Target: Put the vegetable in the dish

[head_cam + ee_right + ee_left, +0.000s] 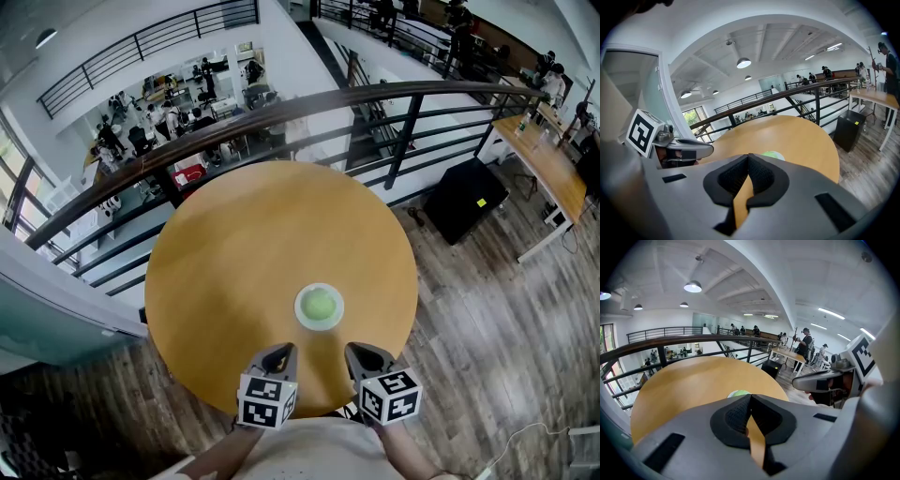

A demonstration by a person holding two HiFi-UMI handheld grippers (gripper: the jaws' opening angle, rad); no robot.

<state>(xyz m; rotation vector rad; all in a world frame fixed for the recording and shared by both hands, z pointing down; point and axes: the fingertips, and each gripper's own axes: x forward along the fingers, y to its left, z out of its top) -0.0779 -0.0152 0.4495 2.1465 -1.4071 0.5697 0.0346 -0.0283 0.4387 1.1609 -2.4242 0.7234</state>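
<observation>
A round green vegetable lies in a small white dish on the near half of the round wooden table. Both grippers hover at the table's near edge, short of the dish. My left gripper is shut with nothing between its jaws, and my right gripper is shut and empty too. In the left gripper view the dish peeks over the shut jaws, and the right gripper shows at the right. The right gripper view shows the dish just past its jaws, with the left gripper at the left.
A dark metal railing curves behind the table, with a lower floor beyond it. A black box and a long wooden desk stand to the right on the wood floor. People stand far off.
</observation>
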